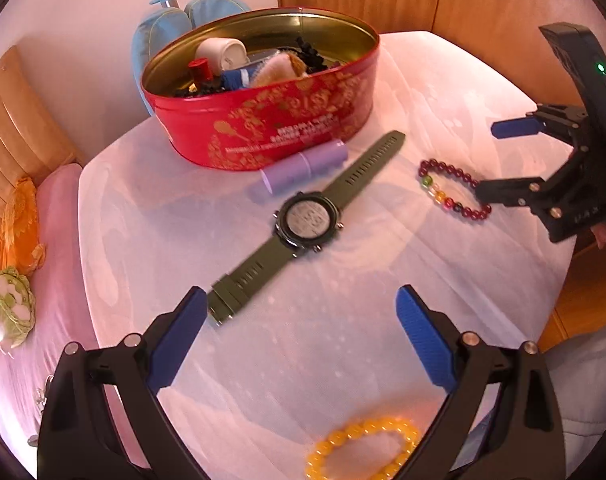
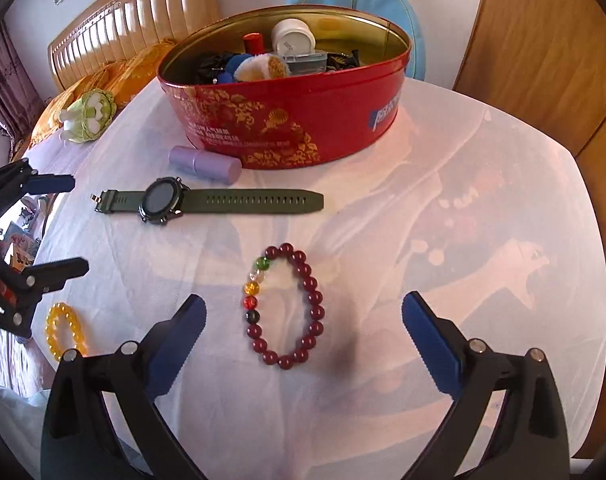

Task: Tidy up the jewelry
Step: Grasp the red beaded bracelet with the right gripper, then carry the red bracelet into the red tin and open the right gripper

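Done: tin (image 2: 287, 136) held some things | Left: watch (image 1: 307, 220), red beads (image 2: 285, 306), yellow beads (image 1: 363, 446) lay on tabletop (image 2: 463, 240) | left gripper (image 1: 299, 336), right gripper (image 2: 303, 340): fingers wide, empty

Left gripper (image 1: 299, 312), right gripper (image 2: 303, 320): fingers spread wide, angled down.

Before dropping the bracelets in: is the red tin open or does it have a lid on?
Open. The red tin has no lid on it; its gold inner wall and the items piled inside show in both views.
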A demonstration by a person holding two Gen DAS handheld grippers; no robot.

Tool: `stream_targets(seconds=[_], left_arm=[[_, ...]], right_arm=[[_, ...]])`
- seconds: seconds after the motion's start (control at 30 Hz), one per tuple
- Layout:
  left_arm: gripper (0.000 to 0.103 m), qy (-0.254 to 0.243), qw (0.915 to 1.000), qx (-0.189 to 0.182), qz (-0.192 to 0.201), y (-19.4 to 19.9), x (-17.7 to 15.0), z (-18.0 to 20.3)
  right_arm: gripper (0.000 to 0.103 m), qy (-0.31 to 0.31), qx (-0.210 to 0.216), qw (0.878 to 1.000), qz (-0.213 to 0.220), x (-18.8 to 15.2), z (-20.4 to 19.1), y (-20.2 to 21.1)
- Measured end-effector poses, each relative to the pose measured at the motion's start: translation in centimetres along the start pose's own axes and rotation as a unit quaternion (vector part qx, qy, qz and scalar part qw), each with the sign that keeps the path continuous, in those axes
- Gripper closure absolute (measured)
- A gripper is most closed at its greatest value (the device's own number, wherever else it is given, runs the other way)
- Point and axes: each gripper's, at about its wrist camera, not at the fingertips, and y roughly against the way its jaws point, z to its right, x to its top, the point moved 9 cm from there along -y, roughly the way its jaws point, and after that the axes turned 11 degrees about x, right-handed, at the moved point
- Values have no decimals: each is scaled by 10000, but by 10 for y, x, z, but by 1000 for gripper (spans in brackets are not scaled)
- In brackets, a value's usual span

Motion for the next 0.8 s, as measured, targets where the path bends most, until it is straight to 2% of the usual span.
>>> stream_targets(seconds=[0.1, 0.23, 0.27, 0.3, 0.37, 0.47, 0.63, 0.67, 0.7, 0.73, 0.8], left_arm=[[10, 50, 9998, -141, -143, 2, -17, 12], [10, 116, 9996, -99, -246, 5, -37, 13], [10, 159, 9995, -70, -264, 6, -41, 10], [10, 206, 9994, -20, -279, 7, -45, 7], [10, 316, 9990, 63, -322, 10, -50, -2], [10, 437, 9983, 171, -332, 15, -56, -15], [10, 614, 9968, 333, -392, 20, -68, -28], [10, 645, 9966, 342, -388, 21, -69, -29], [10, 663, 9965, 343, -381, 21, -70, -29], [10, 673, 9965, 332, -370, 22, -69, -29], [10, 687, 9966, 304, -324, 24, -67, -28]], right_arm=[[4, -92, -73, 9999, 67, -5, 6, 0], [5, -126, -250, 9995, 114, -7, 13, 1], [8, -105, -273, 9995, 137, -7, 14, 0], [24, -83, -292, 9995, 130, -7, 13, -1], [41, -82, -316, 9995, -14, -11, 14, -9], [41, -62, -226, 9997, -75, -15, 11, -17], [59, 147, -102, 9998, -87, -18, -1, -23], [65, 143, -90, 9998, -88, -19, -2, -23], [82, 162, -102, 9998, -85, -19, -1, -22], [93, 176, -91, 9998, -100, -19, -1, -22], [92, 163, -58, 9997, -145, -19, -3, -22]])
